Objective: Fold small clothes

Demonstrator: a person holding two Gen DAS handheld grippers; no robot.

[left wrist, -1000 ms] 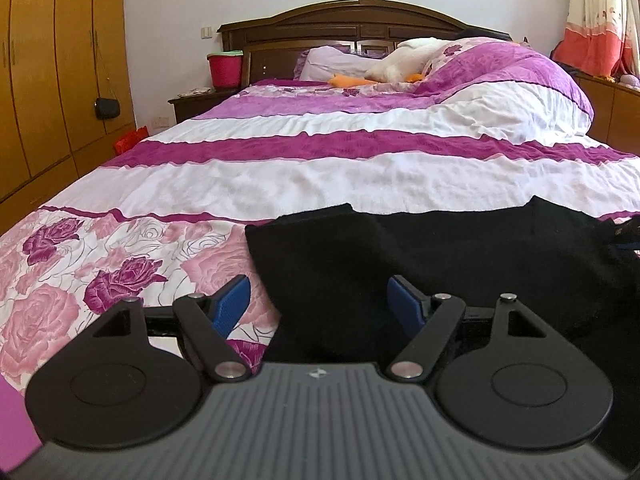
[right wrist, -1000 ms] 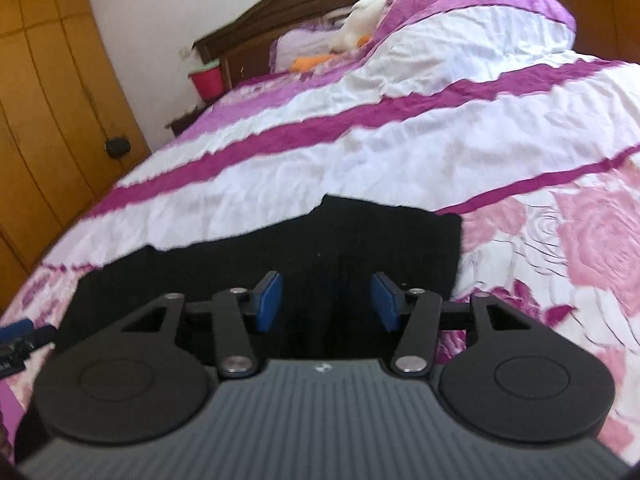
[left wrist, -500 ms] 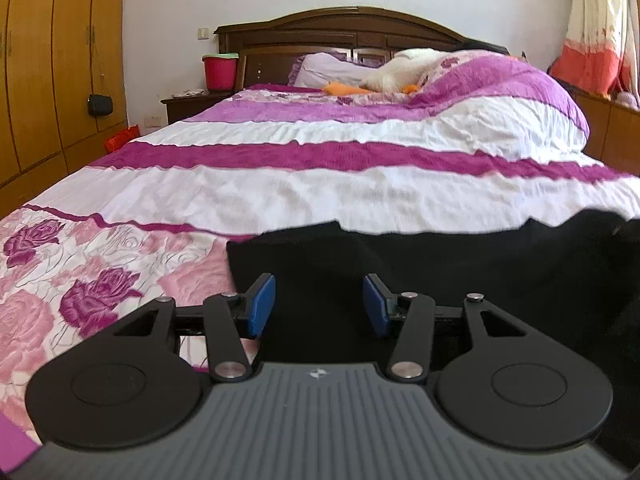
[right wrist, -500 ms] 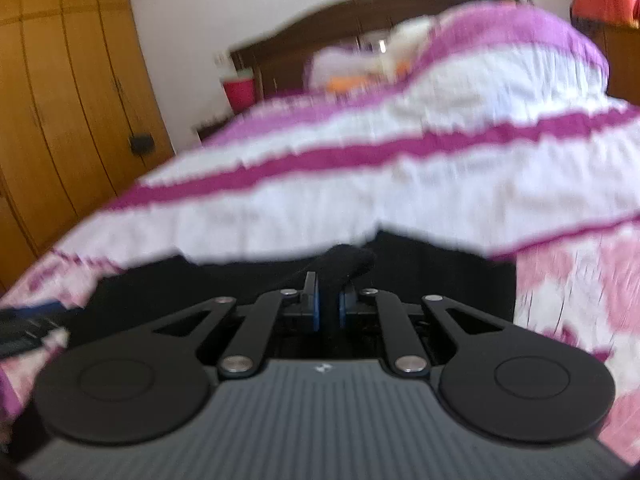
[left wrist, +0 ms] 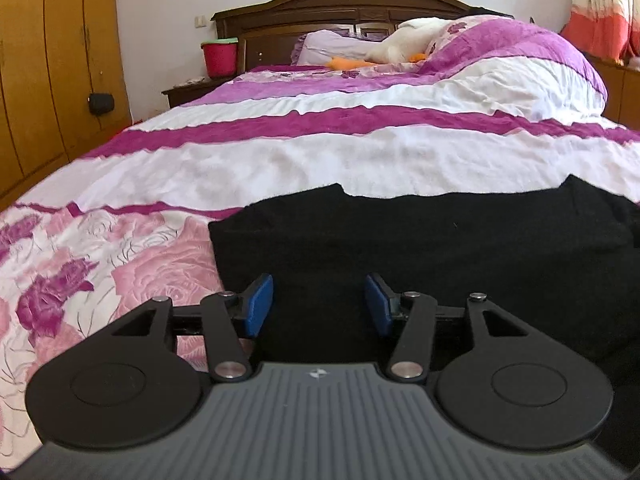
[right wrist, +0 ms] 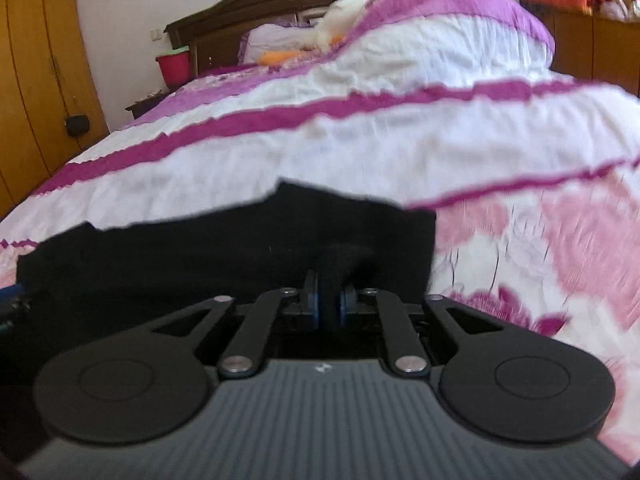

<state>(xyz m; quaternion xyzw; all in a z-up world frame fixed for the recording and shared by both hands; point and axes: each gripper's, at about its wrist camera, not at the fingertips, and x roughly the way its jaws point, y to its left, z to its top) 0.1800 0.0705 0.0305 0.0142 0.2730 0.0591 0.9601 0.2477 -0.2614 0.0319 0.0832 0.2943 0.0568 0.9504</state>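
A black garment [left wrist: 440,248] lies spread flat on the near end of the bed. My left gripper [left wrist: 319,300] hangs low over its left part, just inside the left edge. Its blue pads [left wrist: 258,304] stand apart and its jaws are opening; black cloth lies beneath the gap and is not pinched. In the right wrist view the same garment [right wrist: 200,256] shows its right edge. My right gripper [right wrist: 329,292] is shut on a raised fold of that cloth [right wrist: 346,258] near the right edge.
The bed cover [left wrist: 320,152] has white and magenta stripes, with pink roses at the near end. Pillows and a white plush toy [left wrist: 404,42] lie by the dark headboard. A red bucket [left wrist: 219,58] stands on the nightstand, and wooden wardrobes [left wrist: 52,60] line the left wall.
The right jaws closed from open onto a fold of the black garment and pulled it up slightly. The left gripper sank toward the garment's left part and its jaws narrowed.
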